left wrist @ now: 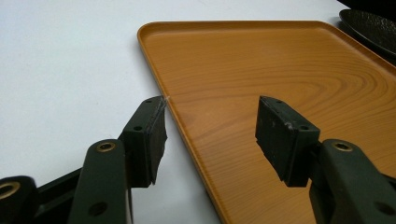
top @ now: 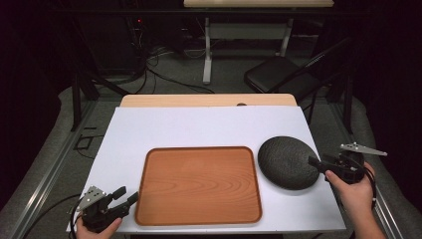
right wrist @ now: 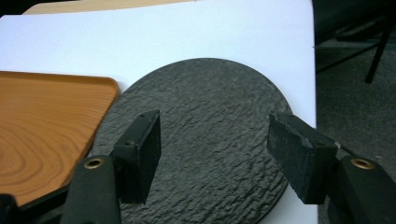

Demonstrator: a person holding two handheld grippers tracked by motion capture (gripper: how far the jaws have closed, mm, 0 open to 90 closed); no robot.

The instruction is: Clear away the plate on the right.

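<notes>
Surface (top: 164, 129): white sheet over a wooden top, with a strip of bare wood showing at the far edge.

Wooden tray (top: 199, 185): rectangular, rounded corners, raised rim, lying flat in the near-centre of the surface. Nothing lay in it.

Dark round plate (top: 287, 162): rough slate-like texture, flat on the surface just right of the tray. In the right gripper view its left edge sat very close to the tray's far right corner; couldn't tell whether they touched.

Right gripper (top: 313, 161): at the plate's right edge, pointing left toward it. Jaws wide apart and holding nothing. The right gripper view had the plate's near part in the gap between the pads (right wrist: 299, 158), with the pads not pressing on it.

Left gripper (top: 127, 194): at the near-left corner of the surface, just beside the tray's left rim, pointing at it. Jaws wide, nothing held. In the left gripper view one pad (left wrist: 152, 135) sat over the white surface and the other over the tray, with the rim running between them.
</notes>
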